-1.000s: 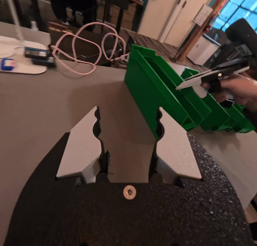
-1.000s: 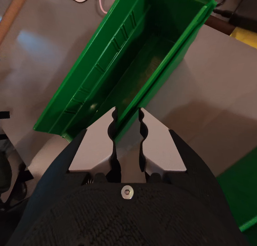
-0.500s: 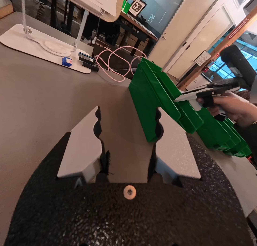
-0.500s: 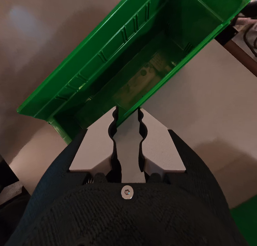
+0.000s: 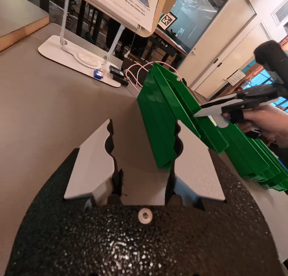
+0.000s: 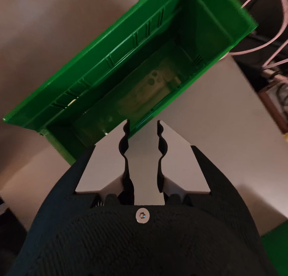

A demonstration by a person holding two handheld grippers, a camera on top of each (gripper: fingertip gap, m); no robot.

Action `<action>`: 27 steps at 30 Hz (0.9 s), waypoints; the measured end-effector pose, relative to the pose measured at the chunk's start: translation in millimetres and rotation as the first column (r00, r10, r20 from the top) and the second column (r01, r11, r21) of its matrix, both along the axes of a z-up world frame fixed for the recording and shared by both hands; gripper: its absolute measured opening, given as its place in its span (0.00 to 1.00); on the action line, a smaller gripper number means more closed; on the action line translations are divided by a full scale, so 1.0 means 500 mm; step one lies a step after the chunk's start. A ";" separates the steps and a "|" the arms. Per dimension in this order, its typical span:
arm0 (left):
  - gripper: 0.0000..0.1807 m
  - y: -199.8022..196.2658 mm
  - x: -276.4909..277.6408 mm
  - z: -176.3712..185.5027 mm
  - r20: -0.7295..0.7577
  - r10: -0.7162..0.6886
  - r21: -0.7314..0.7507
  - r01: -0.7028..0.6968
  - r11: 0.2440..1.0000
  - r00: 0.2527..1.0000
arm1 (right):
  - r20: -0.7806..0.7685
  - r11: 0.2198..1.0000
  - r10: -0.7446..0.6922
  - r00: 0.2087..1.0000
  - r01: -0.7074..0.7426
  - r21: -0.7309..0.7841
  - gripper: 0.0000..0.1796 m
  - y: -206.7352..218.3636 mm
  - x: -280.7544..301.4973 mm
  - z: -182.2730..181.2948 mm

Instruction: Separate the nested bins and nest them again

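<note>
A single green bin stands on the grey table, empty and open at the top. A stack of nested green bins lies just to its right. My left gripper is open and empty, low over the table just short of the single bin's near end. My right gripper, held in a hand, hovers over the bin's right wall. In the right wrist view it is open and empty above the bin, its left fingertip over the near rim. A corner of the stack shows at the lower right.
A white stand base carrying a sign board sits at the table's far side, with a small blue item and black devices on it. A pink cable loops behind the bin, also in the right wrist view.
The bin's right wall was between my right gripper's fingers; the gripper has drawn back and the wall is out of the gap. The left gripper has backed away and tilted, staying open.
</note>
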State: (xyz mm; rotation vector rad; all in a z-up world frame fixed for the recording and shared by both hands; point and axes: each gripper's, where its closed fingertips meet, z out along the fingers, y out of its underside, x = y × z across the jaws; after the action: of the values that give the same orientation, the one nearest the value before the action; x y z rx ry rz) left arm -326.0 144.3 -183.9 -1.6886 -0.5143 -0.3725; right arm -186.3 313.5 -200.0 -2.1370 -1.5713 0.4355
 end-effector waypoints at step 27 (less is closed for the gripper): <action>0.42 0.034 0.044 0.002 -0.040 -0.073 -0.009 0.073 0.997 0.996 | 0.378 0.943 -0.146 0.914 0.244 -0.226 0.75 -0.028 -0.088 -0.026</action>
State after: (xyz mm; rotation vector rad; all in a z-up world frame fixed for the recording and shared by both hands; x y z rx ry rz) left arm -303.8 161.3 -183.0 -1.7220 -0.4253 -0.3889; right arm -230.3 299.6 -212.9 -2.6797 -1.5240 0.2084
